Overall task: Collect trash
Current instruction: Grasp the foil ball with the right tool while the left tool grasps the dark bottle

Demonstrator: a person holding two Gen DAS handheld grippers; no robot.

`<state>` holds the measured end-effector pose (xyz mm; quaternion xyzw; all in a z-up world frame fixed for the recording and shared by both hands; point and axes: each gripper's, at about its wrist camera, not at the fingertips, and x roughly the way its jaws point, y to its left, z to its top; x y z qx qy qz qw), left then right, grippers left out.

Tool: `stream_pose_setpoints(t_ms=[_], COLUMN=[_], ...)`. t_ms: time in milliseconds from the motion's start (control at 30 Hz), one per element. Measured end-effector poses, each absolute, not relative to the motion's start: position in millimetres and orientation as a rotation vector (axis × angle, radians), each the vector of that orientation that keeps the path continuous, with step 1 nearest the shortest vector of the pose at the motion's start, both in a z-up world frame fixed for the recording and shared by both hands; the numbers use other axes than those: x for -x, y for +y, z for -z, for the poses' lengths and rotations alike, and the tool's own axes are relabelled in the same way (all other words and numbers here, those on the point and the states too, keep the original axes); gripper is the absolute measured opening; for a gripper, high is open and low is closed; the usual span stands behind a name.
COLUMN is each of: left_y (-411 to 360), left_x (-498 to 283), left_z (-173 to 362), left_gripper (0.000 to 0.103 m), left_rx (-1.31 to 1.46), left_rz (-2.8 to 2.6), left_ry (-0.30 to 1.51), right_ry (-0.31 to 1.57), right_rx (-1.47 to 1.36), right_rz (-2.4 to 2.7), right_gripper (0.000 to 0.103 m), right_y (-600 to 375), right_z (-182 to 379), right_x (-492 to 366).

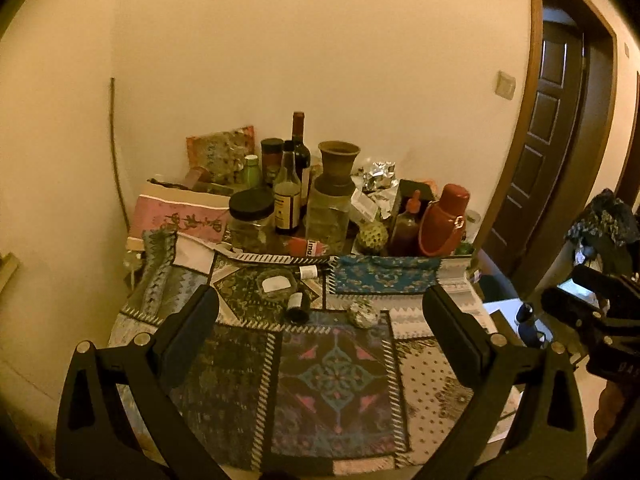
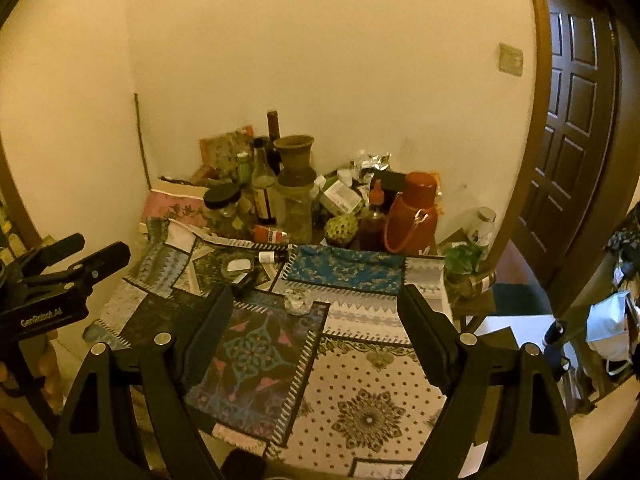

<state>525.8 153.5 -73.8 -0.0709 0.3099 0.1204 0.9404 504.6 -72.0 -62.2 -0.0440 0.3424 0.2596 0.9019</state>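
Both grippers are hanging wide open over the table with nothing in them: the left gripper (image 1: pixel 320 312) is filling the bottom of its own view, and the right gripper (image 2: pixel 316 306) is doing the same in its view, fingers spread well apart. Just past the left one, near the middle of the frame, a crumpled foil ball (image 1: pixel 363 314) is sitting on the patchwork tablecloth (image 1: pixel 336 380), and just left of it a small dark bottle (image 1: pixel 297 307) is lying on its side. A bit further up, an ashtray (image 1: pixel 276 285) is holding a white scrap, with a small white tube (image 1: pixel 309 271) lying beside it on the right. Toward the upper middle, the back of the table is crowding up against the wall with stuff: a black-lidded jar (image 1: pixel 251 216), a wine bottle (image 1: pixel 300 148), a clay vase (image 1: pixel 338 166), some crinkled foil wrap (image 1: pixel 378 174) and a red flask (image 1: pixel 446 220). A dark wooden door (image 1: pixel 540 140) is showing at the right edge.
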Motion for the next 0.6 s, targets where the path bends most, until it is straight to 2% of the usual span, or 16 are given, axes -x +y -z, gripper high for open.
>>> stream_pose_setpoints(t_ms=[267,600], left_y=[216,272], left_x=[-598,-660], left_z=[120,226], left_gripper=[0.102,0.102], left_rx=[0.112,0.162], left_rz=[-0.165,-0.112], left_ry=[0.756,0.999], right_ry=[0.859,1.194], right_rx=[0.109,0.089], right_rz=[-0.489,-0.486], right_gripper=[0.082,0.082], right_y=[-5,60], right_z=[115,250], right_x=[-567,-649])
